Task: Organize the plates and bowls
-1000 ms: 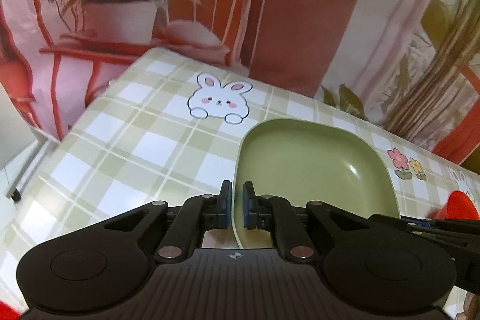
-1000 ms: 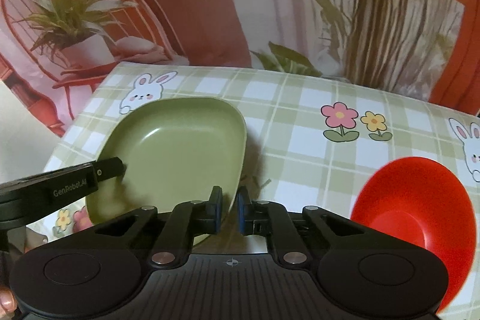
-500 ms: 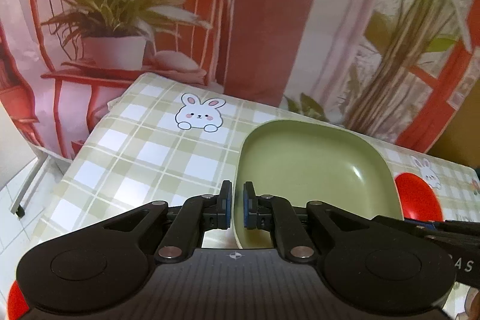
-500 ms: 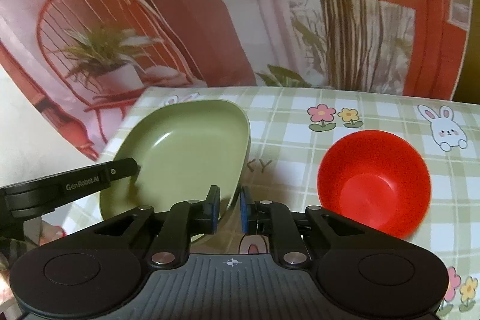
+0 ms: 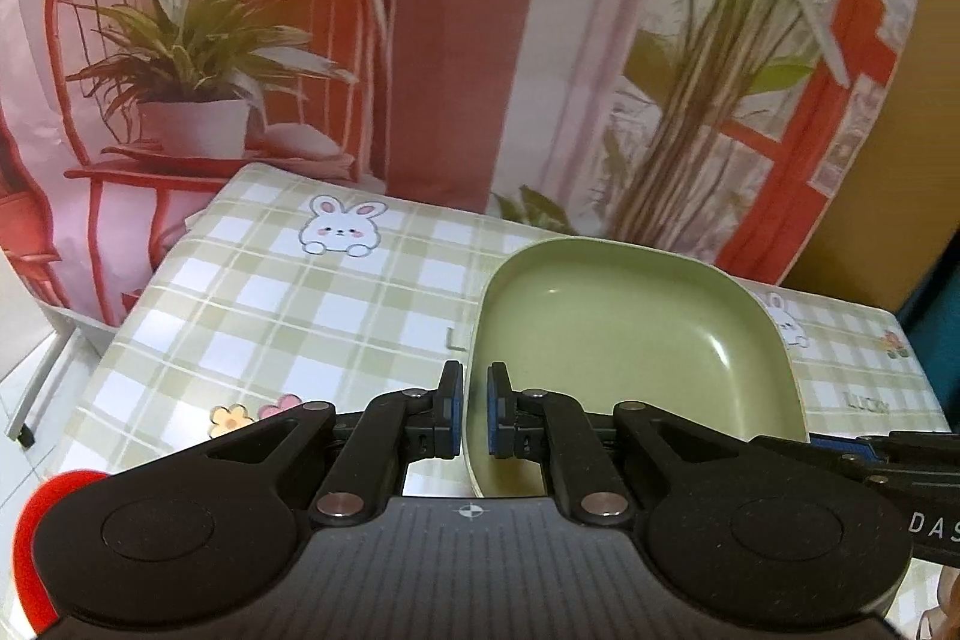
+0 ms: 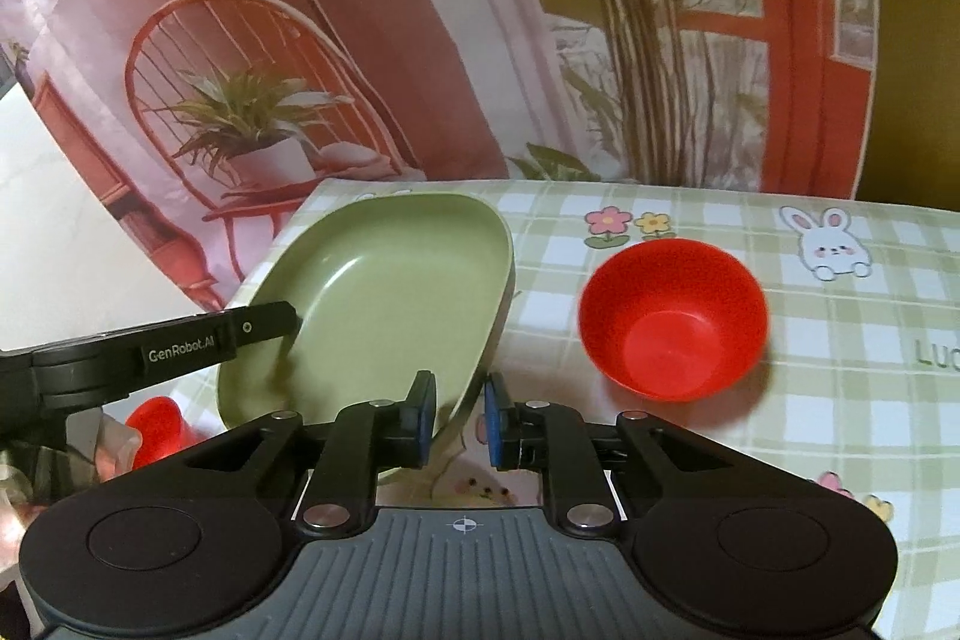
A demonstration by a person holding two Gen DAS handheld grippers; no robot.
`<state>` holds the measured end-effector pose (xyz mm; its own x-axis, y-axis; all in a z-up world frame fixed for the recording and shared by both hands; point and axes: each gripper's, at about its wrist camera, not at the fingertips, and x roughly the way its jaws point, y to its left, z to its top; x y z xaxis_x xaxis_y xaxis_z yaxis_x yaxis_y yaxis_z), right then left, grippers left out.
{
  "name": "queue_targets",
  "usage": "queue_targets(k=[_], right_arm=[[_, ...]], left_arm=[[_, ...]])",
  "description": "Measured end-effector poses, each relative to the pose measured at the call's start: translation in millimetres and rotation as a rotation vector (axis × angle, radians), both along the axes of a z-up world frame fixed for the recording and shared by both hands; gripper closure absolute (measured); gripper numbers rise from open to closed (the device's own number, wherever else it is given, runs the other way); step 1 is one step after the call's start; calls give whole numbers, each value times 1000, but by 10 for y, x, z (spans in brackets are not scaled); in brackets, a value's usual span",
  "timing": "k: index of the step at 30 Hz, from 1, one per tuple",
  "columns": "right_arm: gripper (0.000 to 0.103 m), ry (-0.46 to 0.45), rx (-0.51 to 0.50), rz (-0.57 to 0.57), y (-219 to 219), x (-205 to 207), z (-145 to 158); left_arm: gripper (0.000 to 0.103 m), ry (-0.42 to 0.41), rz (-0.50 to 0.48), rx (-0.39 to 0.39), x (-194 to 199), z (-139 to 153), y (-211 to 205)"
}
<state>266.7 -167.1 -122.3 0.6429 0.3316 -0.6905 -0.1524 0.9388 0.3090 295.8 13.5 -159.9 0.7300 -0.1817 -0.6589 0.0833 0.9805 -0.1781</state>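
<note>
A: We have the green plate lifted off the checked table, tilted, left of the red bowl. Left gripper pinches its near rim.

B: Right gripper? Its jaws are spread a little around the plate's edge; we can't tell if the pads touch.

A: So it's the carry step. A second red bowl shows below the plate.

B: Next, probably level the plate and set it down clear of the bowl.
</note>
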Motion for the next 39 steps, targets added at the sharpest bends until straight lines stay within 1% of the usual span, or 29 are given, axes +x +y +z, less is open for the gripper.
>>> queue_targets(k=[5, 11, 20, 29, 39], right_arm=[[87, -31, 52, -33, -162, -169, 44], [86, -38, 93, -43, -248, -413, -22], [83, -47, 141, -38, -372, -675, -72], [81, -29, 168, -35, -463, -945, -171], [81, 16, 201, -56, -543, -1283, -370]], left_arm=[[93, 3, -35, 23, -93, 40, -107], [93, -15, -77, 34, -203, 120, -139], [93, 20, -156, 24, -284, 49, -163], [92, 31, -232, 53, -380, 4, -276], [91, 62, -341, 110, -519, -101, -407]])
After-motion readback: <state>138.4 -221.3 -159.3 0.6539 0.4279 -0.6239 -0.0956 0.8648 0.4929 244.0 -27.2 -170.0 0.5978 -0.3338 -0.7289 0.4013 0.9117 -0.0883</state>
